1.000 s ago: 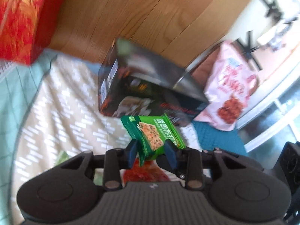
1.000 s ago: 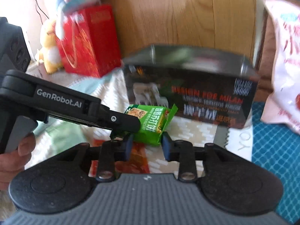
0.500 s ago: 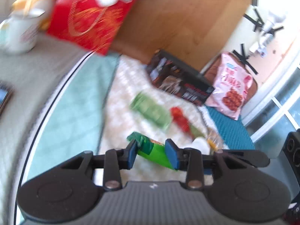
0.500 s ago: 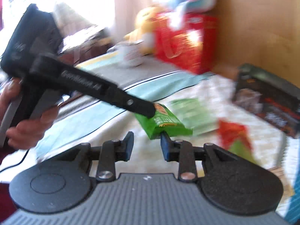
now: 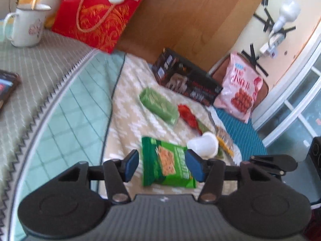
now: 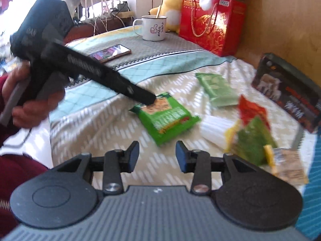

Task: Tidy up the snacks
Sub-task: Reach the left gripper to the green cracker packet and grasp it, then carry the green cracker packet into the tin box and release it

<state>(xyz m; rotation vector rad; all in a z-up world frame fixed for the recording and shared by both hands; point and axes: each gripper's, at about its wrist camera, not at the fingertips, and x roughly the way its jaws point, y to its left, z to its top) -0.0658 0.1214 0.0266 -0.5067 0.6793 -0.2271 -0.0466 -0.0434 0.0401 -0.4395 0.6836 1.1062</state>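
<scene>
Low in the middle of the left wrist view, the green snack packet [image 5: 167, 161] lies flat on the beige patterned cloth [image 5: 128, 108], between the blue pads of the left gripper [image 5: 164, 165]. Those jaws are opening, and neither pad presses on the packet. Its long axis runs roughly across the frame, tilted slightly down toward the right, with its printed face up.

Seen from the right wrist view, the same packet [image 6: 166, 116] sits at centre frame, its long axis slanting from upper left to lower right. The left gripper's black fingertips [image 6: 148, 98] hang over its upper left end. The right gripper [image 6: 157, 156] hovers at the lower middle with nothing between its jaws, which are opening too, and the packet lies just beyond them.

Further up the cloth lie a paler green packet [image 5: 159, 105], a red packet [image 5: 189, 117] and a white cup [image 5: 203, 144], with a dark box [image 5: 186, 80] against the wooden board [image 5: 180, 20] at the top.
</scene>
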